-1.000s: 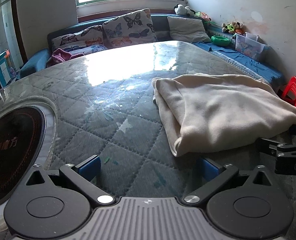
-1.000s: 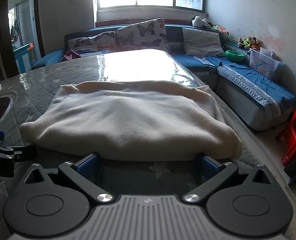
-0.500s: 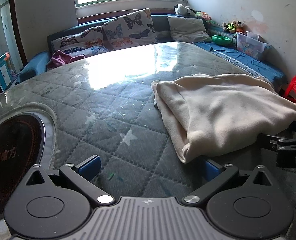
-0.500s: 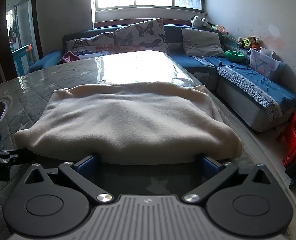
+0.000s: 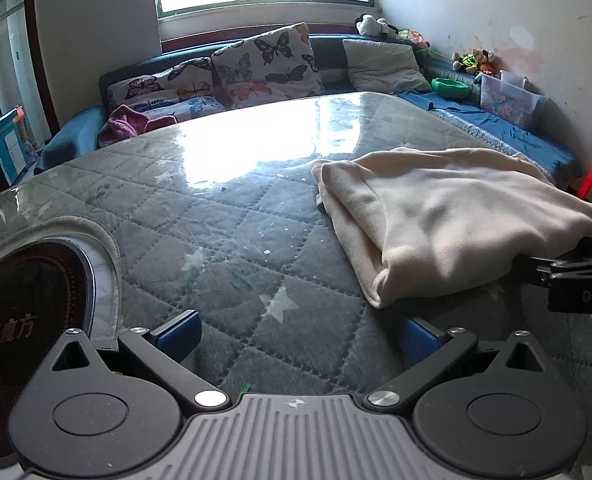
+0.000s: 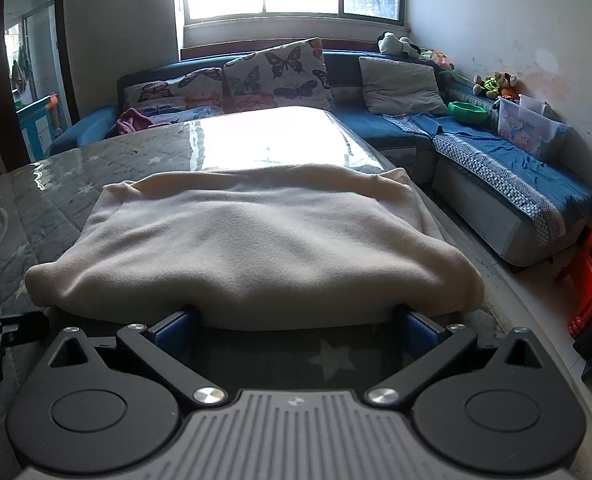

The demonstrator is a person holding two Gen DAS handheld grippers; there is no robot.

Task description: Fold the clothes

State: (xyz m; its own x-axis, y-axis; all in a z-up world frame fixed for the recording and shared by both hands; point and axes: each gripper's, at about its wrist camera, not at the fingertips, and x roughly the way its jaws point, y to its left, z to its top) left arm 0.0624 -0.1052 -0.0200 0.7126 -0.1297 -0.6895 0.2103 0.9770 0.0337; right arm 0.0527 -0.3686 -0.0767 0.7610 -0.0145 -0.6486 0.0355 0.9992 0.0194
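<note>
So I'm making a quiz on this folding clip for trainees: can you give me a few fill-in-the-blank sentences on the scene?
1. The folded garment on the quilted table is ____ in colour.
2. The fingers of the right gripper stand wide ____ at the garment's near edge.
3. The left gripper holds ____.
4. The two big cushions by the window bear a ____ print.

Missing words: cream; open; nothing; butterfly

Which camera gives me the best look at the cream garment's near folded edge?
The right wrist view: the cream garment lies centred, its near edge running across right in front of the open right gripper. The left wrist view shows it off to the right, side-on, its far corner cut off.
</note>
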